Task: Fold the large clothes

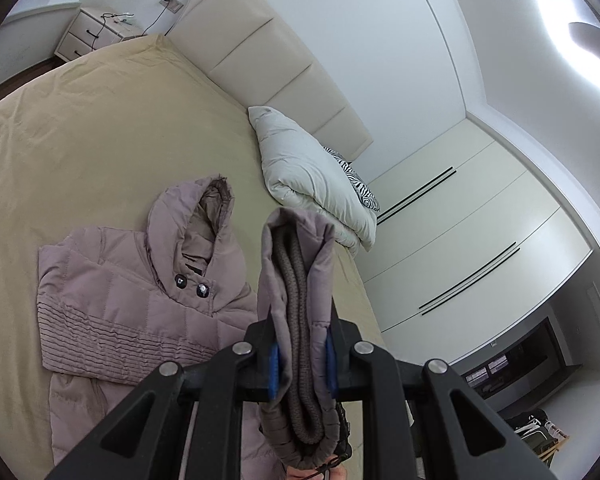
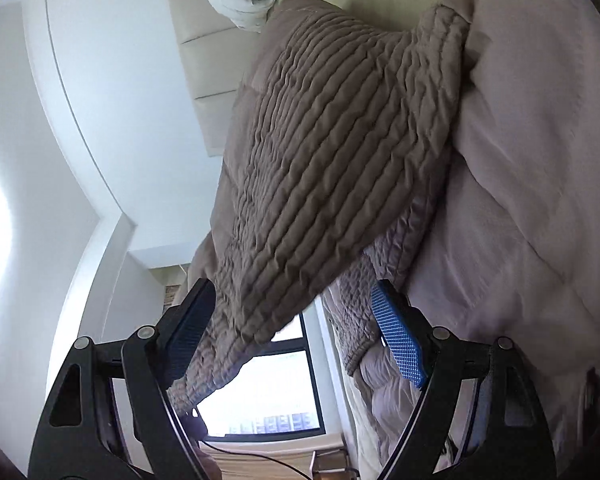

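A mauve hooded padded coat [image 1: 112,304] lies face up on the tan bed [image 1: 80,128], hood toward the headboard, one sleeve folded across the chest. My left gripper [image 1: 302,356] is shut on the other sleeve's cuff [image 1: 300,280], with its brown knit inner cuff, and holds it up above the coat. In the right wrist view my right gripper [image 2: 296,332] is open; the ribbed quilted part of the lifted sleeve [image 2: 324,152] hangs between its blue pads [image 2: 396,340], brushing the left finger. The coat body [image 2: 540,160] lies to the right.
A rolled white duvet [image 1: 312,176] and a zebra-print pillow [image 1: 360,184] lie against the padded headboard [image 1: 268,48]. A nightstand [image 1: 96,32] stands at the far corner. White wardrobe doors [image 1: 480,240] run along the bed's right side. A window [image 2: 268,392] shows in the right wrist view.
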The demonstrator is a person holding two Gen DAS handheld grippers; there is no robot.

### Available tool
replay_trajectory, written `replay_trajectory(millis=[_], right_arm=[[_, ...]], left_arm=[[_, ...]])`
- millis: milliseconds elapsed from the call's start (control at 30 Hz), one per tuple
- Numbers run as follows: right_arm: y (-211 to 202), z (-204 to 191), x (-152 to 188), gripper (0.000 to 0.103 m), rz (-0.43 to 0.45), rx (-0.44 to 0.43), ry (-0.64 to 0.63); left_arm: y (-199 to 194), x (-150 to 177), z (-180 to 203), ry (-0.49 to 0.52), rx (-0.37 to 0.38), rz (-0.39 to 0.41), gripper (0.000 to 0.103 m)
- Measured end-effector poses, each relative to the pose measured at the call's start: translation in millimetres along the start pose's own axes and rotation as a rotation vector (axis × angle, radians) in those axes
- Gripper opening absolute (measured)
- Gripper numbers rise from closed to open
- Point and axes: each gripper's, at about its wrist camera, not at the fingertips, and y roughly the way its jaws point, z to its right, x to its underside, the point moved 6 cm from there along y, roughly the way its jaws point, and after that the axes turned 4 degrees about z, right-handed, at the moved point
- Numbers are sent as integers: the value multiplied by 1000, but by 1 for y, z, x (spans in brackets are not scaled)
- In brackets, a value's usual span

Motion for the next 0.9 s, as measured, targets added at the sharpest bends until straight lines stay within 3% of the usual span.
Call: replay_trajectory(millis=[233,500,767,900], right_arm=[[10,-2,-44,80,118,-12,25],[-42,-14,-85,80,317,-22,-14],[-64,-7,-98,72,306,31,-99],[-79,-15,-87,72,279,113,-180]], left_arm=[[7,-12,-43,-68,-17,15,19],[40,-8,-129,-158,-109,-18,19],[91,40,-262,-288,-306,-127,20],[84,50,-285,-347,-269,-122,27]])
